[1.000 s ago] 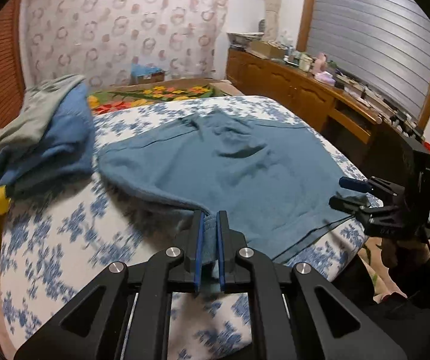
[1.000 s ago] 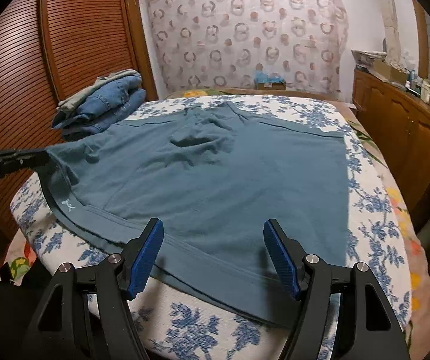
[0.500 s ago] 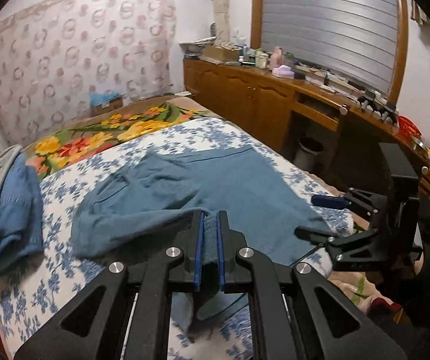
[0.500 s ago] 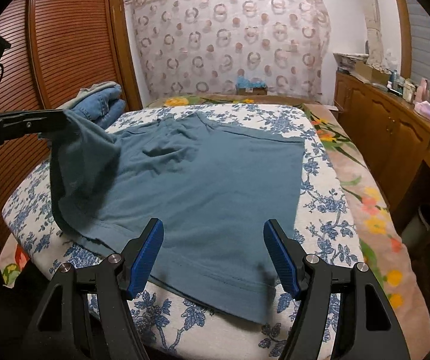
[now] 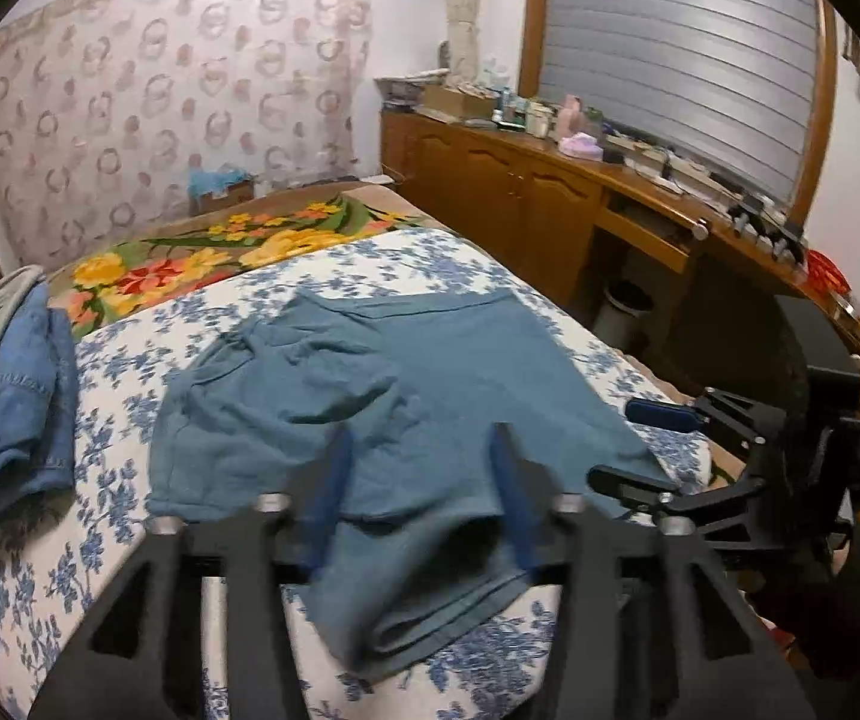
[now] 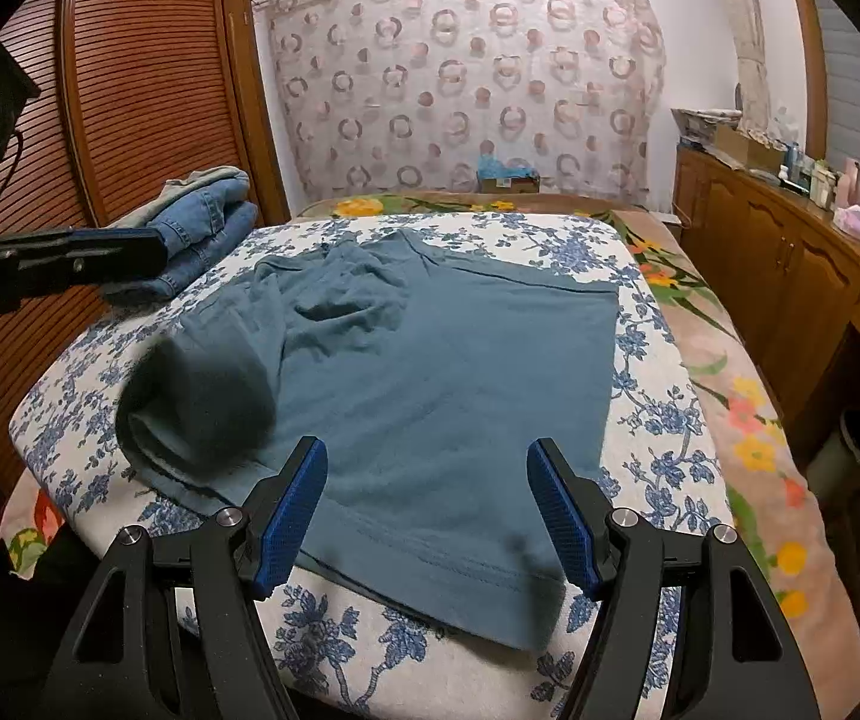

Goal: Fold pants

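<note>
Item, teal shorts [image 6: 442, 384]: lay flat on the floral bedspread [image 6: 658, 438] at your twelve o'clock, left side bunched at ten, nearer your left gripper [image 5: 418, 492], jaws opening and fabric falling free; right gripper [image 6: 427, 516] stood released above the hem.

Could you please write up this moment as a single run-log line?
stage: first fold | left gripper: opening, releasing edge | teal cotton pants: left side flopped over on floral bedspread | right gripper: open, empty, above hem

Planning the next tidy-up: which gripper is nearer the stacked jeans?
Left. The left gripper reaches in beside the jeans; the right gripper sits at the bed's near edge.
</note>
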A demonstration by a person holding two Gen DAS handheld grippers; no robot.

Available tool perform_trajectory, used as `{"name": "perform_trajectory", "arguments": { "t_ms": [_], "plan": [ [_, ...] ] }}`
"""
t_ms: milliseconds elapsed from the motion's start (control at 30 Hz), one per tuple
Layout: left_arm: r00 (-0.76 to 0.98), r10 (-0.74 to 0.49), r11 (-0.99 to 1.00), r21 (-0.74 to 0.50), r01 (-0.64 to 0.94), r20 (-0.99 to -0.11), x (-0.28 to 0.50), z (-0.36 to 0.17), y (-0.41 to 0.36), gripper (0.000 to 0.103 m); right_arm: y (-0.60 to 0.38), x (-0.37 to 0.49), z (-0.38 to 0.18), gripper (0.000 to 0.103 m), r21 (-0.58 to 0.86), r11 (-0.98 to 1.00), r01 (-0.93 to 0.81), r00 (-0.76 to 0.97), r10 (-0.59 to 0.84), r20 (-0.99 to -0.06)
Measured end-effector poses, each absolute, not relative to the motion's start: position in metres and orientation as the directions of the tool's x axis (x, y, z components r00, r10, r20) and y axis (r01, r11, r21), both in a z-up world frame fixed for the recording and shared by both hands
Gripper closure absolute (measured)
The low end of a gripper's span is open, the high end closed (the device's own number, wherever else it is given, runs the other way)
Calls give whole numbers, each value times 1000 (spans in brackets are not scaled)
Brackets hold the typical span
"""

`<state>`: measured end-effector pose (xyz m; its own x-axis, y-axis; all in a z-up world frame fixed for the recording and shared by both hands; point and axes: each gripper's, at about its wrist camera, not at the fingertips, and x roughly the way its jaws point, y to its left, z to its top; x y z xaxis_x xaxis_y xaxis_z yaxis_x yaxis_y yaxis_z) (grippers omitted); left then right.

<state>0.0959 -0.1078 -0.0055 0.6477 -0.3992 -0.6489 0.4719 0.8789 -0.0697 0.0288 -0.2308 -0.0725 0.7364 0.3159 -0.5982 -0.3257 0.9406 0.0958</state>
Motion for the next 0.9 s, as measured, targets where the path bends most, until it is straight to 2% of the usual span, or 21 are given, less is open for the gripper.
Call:
{"name": "perform_trajectory", "arguments": {
  "t_ms": [33, 100, 167, 333, 367, 433, 467, 567, 900],
  "plan": [
    [652, -395, 882, -69, 465, -647, 95, -7, -105, 45, -230, 29, -72, 32, 97, 940, -327, 736, 318, -598],
    [659, -386, 890, -74, 449, -646, 94, -11, -97, 31, -228, 31, -72, 32, 104, 938, -330, 734, 324, -596],
    [670, -371, 900, -71, 430, -643, 92, -16, -88, 28, -224, 34, -72, 32, 111, 934, -339, 730, 335, -596],
    [672, -321, 921, -53, 386, -667, 92, -35, -69, 27, -208, 39, -75, 33, 125, 920, -372, 716, 370, -592],
    [675, -312, 924, -47, 381, -668, 93, -38, -66, 27, -205, 40, -75, 37, 128, 916, -380, 714, 378, -590],
    [674, -298, 929, -45, 366, -676, 92, -46, -61, 27, -198, 43, -76, 40, 138, 909, -394, 706, 395, -588],
    [669, -297, 931, -50, 362, -681, 92, -50, -58, 27, -195, 45, -76, 47, 148, 904, -400, 701, 406, -586],
    [656, -283, 935, -51, 350, -699, 93, -60, -53, 27, -190, 53, -79, 56, 183, 893, -410, 690, 436, -578],
    [611, -264, 937, -48, 346, -747, 91, -89, -51, 27, -180, 78, -102, 57, 225, 880, -419, 617, 458, -640]
  ]
}}
